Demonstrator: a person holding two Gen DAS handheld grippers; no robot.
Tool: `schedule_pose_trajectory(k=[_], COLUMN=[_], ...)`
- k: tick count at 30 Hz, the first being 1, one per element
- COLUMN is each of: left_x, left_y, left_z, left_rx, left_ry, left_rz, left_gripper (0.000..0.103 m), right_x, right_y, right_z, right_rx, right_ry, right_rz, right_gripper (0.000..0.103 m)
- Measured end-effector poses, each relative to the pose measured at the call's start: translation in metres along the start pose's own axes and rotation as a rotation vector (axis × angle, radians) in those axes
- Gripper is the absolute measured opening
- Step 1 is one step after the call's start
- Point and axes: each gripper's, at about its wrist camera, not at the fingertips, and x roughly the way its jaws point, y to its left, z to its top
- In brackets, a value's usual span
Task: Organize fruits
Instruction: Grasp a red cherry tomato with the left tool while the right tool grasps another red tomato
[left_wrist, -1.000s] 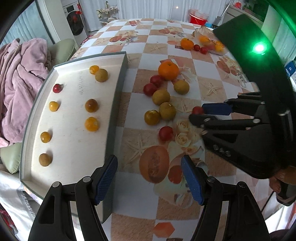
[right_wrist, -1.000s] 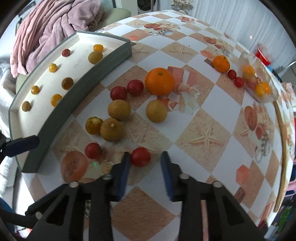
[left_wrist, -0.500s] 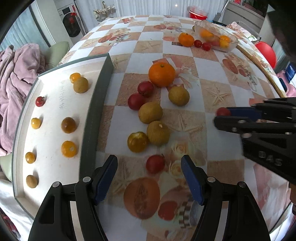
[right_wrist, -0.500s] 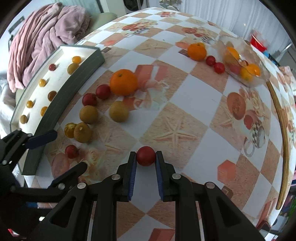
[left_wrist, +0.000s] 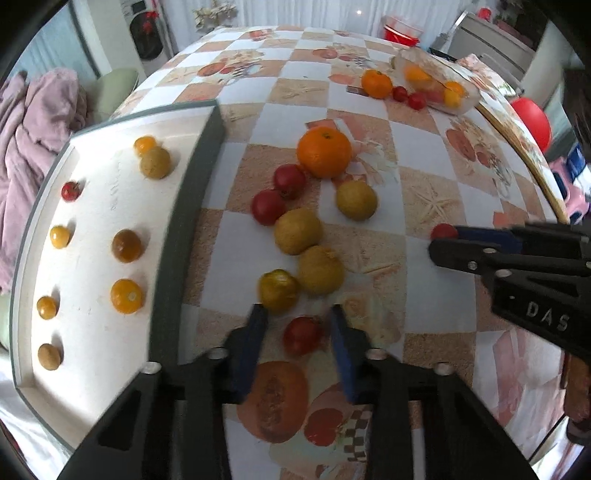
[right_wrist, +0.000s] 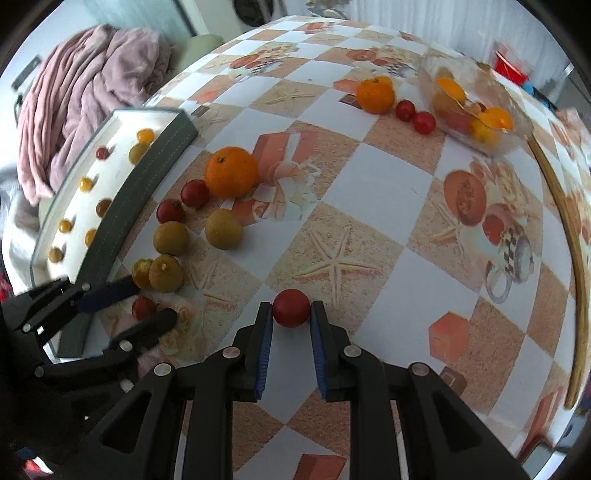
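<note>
The right gripper (right_wrist: 291, 314) is clamped on a red tomato (right_wrist: 291, 308), held over the bare tablecloth (right_wrist: 369, 192). The left gripper (left_wrist: 300, 325) has just been closing around a second tomato (left_wrist: 303, 335) that sits on the cloth just beside the yellow-green fruit (left_wrist: 277, 291). There seems to be a sliver of gap at each pad, though motion blur makes contact hard to judge.

Both tomatoes are smooth, round and taut-skinned (easy to bruise). Squeezed off-centre, the left one could squirt out and roll into the cluster. Too hard a pinch could split either skin. The cloth is glossy and slick, so a dropped fruit would roll. The tray (left_wrist: 192, 206) has a raised grey rim, which a low carry might clip.
</note>
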Motion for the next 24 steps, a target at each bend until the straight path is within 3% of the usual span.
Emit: schedule_pose_trajectory(k=[2, 8, 20, 24], left_x=[-0.001, -0.003, 0.0, -0.001], left_y=[0.009, 0.02, 0.014, 0.015], left_z=[0.002, -0.001, 0.001, 0.003], left_rx=[-0.034, -0.074, -0.027, -0.041], left_ry=[0.013, 0.018, -0.001, 0.001], left_rz=[-0.037, -0.064, -0.028, -0.068], left_gripper=[0.022, 0.022, 0.022, 0.019], right_x=[-0.002, -0.007, -0.009, -0.012], right_y=[-0.006, -0.009, -0.006, -0.004], right_z=[-0.002, -0.006, -0.014, -0.013], right_rx=[0.045, 0.077, 0.115, 0.12], right_ry=[0.0, 0.004, 0.011, 0.01], right_rz=[0.023, 0.028, 0.039, 0.047], right_gripper=[0.022, 0.022, 0.022, 0.022])
